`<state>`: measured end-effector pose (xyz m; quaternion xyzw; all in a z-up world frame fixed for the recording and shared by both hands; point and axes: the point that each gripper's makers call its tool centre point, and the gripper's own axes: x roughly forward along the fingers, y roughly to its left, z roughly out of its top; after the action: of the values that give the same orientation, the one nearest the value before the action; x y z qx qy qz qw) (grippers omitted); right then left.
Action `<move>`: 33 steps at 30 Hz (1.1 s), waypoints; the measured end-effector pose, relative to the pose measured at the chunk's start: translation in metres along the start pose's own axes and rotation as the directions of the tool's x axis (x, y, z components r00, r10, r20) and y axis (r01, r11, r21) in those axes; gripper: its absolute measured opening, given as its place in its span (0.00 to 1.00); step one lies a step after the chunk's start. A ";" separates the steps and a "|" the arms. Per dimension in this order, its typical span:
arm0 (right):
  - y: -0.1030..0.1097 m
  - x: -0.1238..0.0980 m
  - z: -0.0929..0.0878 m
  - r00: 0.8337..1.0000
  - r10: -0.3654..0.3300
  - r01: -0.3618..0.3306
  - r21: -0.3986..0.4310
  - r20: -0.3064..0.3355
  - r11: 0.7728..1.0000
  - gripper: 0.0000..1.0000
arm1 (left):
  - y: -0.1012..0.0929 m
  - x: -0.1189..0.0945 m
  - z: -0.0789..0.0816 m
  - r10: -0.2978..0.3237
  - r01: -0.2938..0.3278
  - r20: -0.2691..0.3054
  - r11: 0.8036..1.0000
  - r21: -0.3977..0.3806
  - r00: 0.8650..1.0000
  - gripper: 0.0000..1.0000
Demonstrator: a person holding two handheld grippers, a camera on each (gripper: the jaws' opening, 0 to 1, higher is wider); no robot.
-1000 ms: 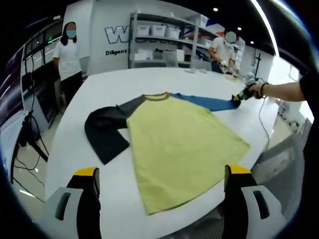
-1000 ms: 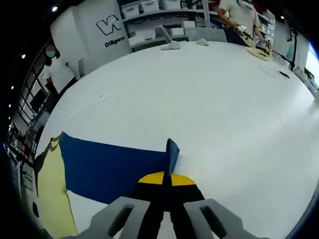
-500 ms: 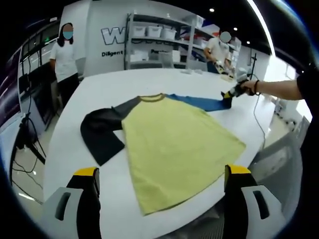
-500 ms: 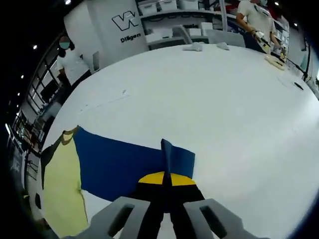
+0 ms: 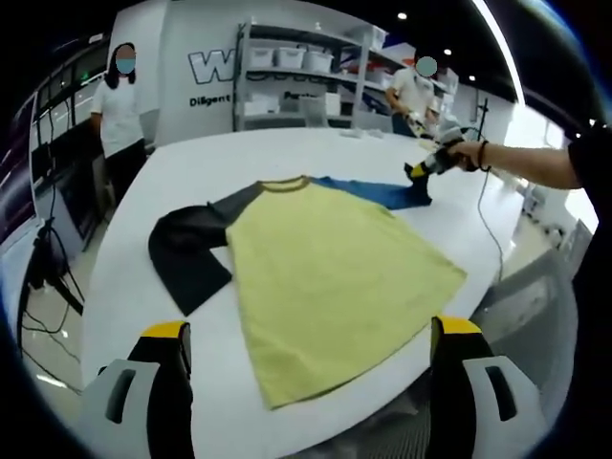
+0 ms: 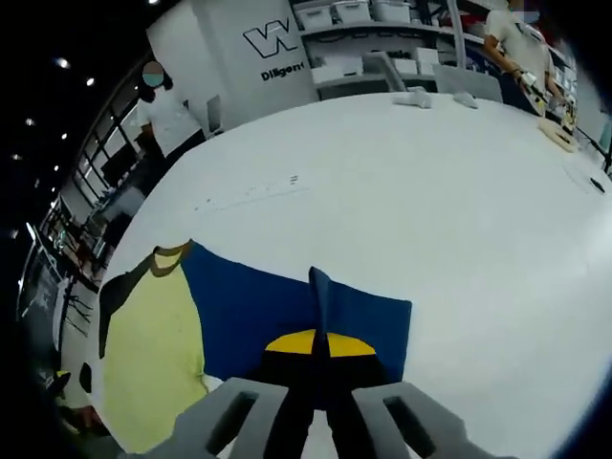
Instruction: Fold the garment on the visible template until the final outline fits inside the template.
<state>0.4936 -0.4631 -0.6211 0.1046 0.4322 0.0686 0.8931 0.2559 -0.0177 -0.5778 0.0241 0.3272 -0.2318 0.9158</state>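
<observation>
Right tool [image 6: 319, 346]: jaws closed on a pinched fold of the blue sleeve [image 6: 277, 311]. Garment [image 6: 153, 359]: yellow body, dark collar, lying flat on the white worktop [image 6: 430, 191]. Background: shelving with bins, two people standing.

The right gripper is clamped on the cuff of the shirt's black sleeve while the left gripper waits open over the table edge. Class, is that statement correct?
Not quite. The right gripper is clamped on the blue sleeve, not the black sleeve, which lies untouched on the shirt's other side. The right gripper view shows this. The left gripper does wait open.
</observation>
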 end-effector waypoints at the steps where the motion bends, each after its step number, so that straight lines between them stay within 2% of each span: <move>1: 0.005 0.000 0.001 1.000 0.007 -0.007 0.001 0.000 1.000 0.00 | -0.001 0.000 0.000 -0.001 0.001 0.000 1.000 0.003 1.000 0.99; 10: 0.057 0.007 0.009 0.996 0.089 -0.089 -0.055 -0.013 0.994 0.00 | -0.002 -0.001 0.000 -0.004 0.004 0.001 1.000 0.008 1.000 0.99; 15: 0.085 0.008 0.007 0.992 0.116 -0.120 -0.091 -0.046 0.989 0.00 | -0.004 -0.002 0.000 -0.011 0.011 -0.002 1.000 0.010 1.000 0.99; 33: 0.169 0.014 0.012 0.973 0.216 -0.228 -0.170 -0.086 0.959 0.00 | -0.003 -0.006 -0.002 -0.012 0.012 -0.002 1.000 0.009 1.000 0.99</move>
<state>0.5063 -0.2982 -0.5822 0.0696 0.4395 0.2102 0.8705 0.2490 -0.0179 -0.5755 0.0264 0.3272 -0.2387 0.9139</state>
